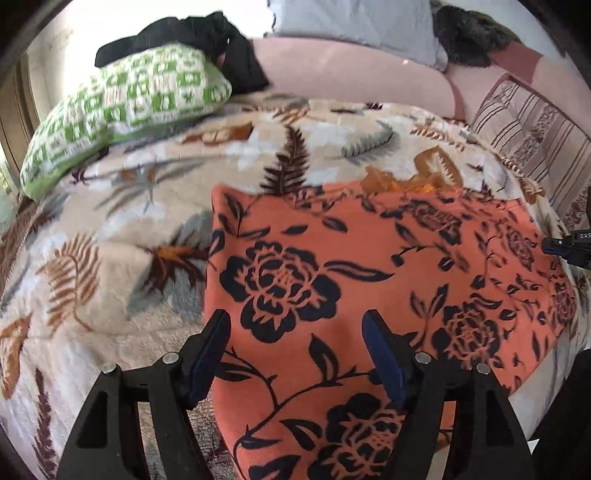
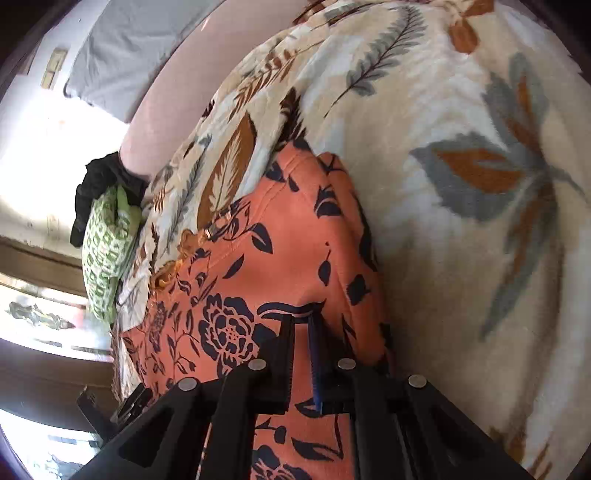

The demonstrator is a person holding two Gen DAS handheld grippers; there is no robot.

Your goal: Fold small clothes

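A leaf-print blanket (image 1: 110, 229) is covering the bed, the orange floral garment (image 1: 369, 258) is lying flat on it, long axis running toward the pillows; right tongs (image 2: 301, 325) are pinching its edge, left tongs (image 1: 295, 332) hovering spread above it

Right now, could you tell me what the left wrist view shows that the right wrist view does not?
Only the left wrist view shows the striped cushion, the dark furry item and the open left gripper above the garment. Only the right wrist view shows the right gripper shut on the garment's edge. Both show the garment, the leaf blanket, green pillow, black cloth and grey pillow.
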